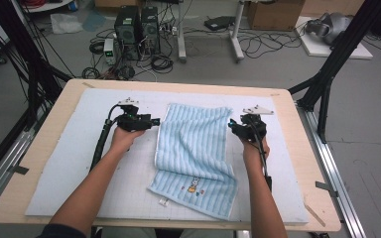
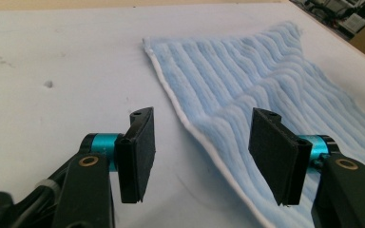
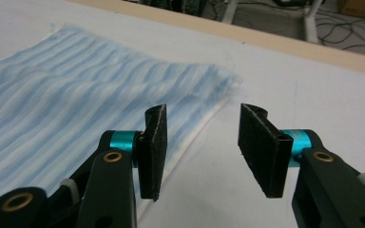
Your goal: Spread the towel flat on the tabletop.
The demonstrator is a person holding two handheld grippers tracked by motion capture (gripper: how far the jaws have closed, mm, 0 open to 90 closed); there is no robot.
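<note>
A wooden table (image 1: pixel 44 148) carries a white gridded mat (image 1: pixel 79 163), and on the middle of that mat lies a light blue striped towel (image 1: pixel 193 148) — rumpled, its near part folded over and slanting toward the right, with a small cartoon print (image 1: pixel 193 187) and a white tag (image 1: pixel 163 202) at the near edge. The person's forearms reach in from the near side, one on each flank of the cloth. The left gripper (image 1: pixel 155 120) sits at the towel's far left edge, jaws spread wide; in the left gripper view (image 2: pixel 202 152) the white-hemmed edge runs between the two pads, the right pad over the cloth and the left over bare mat. The right gripper (image 1: pixel 231 124) is at the far right edge, also spread open — its own view (image 3: pixel 202 147) shows the towel's corner just beyond the left pad. Neither holds anything.
</note>
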